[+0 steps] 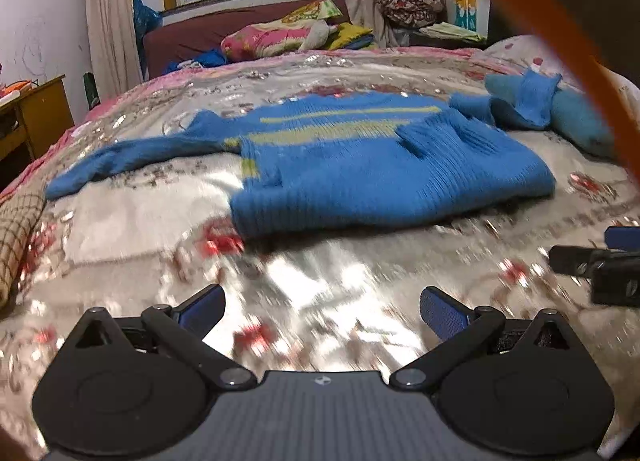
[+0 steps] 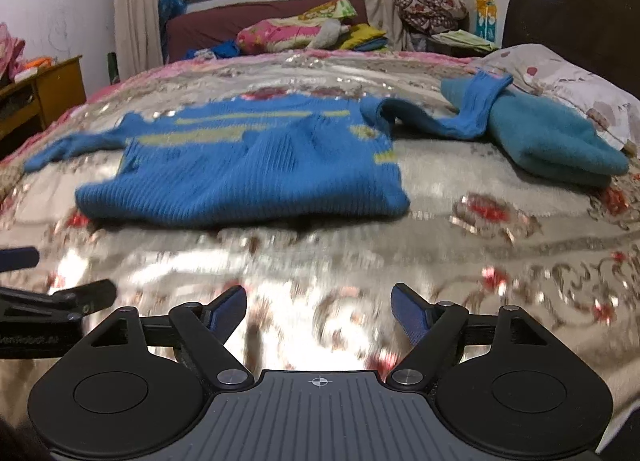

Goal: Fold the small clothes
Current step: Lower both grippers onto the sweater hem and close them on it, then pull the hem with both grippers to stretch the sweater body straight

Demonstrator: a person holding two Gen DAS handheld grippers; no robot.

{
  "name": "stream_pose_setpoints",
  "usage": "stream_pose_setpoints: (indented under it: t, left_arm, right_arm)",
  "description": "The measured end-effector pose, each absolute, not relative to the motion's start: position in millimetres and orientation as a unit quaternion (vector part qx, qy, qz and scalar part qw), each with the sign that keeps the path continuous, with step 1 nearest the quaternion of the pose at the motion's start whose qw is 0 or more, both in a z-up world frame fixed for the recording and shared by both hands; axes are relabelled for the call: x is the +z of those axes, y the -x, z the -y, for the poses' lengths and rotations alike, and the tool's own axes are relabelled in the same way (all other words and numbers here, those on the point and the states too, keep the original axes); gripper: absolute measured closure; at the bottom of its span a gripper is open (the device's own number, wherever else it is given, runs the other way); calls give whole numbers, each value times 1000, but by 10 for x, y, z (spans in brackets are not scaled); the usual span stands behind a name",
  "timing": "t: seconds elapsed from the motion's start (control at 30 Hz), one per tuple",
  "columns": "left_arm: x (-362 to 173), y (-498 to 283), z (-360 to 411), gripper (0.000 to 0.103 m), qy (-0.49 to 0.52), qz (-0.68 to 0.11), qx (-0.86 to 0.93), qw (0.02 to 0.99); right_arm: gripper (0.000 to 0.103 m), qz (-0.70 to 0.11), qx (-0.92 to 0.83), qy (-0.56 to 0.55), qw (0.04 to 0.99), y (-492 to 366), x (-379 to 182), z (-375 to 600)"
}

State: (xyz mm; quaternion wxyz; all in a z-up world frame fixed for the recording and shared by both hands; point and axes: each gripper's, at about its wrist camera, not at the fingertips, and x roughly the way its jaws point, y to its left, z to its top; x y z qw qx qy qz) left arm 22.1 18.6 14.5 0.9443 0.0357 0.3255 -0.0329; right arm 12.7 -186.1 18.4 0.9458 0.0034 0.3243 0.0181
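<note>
The knitted sweater point(image 1: 360, 165) is bright blue with pale yellow-green stripes across its chest, and it lies on a shiny silver-grey bedspread point(image 1: 300, 281) patterned with red and pink flowers. Beside it sits a teal folded garment point(image 2: 552, 141), duller than the sweater. The pillow point(image 2: 560, 73) is white with reddish blossoms, the headboard point(image 2: 576, 9) dark brown, and the gripper pads point(image 2: 410, 315) are deep blue on black arms.

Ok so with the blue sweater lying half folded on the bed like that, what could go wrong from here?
1. One sleeve of the blue sweater lies draped over the teal garment; lifting that sleeve may drag the teal piece along.
2. The other sleeve trails far out sideways, so the fold could end up lopsided.
3. The bedspread looks shiny and rumpled; the left gripper or right gripper, both open and empty, might pinch it with the knit.
</note>
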Motion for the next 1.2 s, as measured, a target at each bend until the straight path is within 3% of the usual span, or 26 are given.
stream_pose_setpoints:
  t: [0.3,0.6,0.83,0.93,1.0,1.07,1.2]
  left_arm:
    - [381,-801,-516,0,-20,-296,-21,955]
    - [295,-1325,-643,1,-21,-317,-28,948]
    - [228,-1497,-675,26,-13,-349,-62,935]
    - [251,-1531,-663,28,-11,-350,-71,934]
    - [253,-1554,-661,30,-9,-351,-73,933]
    - [242,-1573,-673,42,-5,-356,-76,931]
    - [214,-1621,-728,60,11,-367,-81,927]
  right_arm:
    - [30,-295,13,-24,955,-853,395,2090]
    - [32,-308,10,-7,951,-1409,325,2368]
    - [34,-328,55,-15,943,-1747,283,2363]
    - [36,-337,70,-7,939,-1868,244,2274]
    - [44,-351,84,-8,933,-1933,201,2231]
    - [60,-367,97,-18,925,-1965,159,2211]
    - [76,-374,103,-20,922,-1940,152,2213]
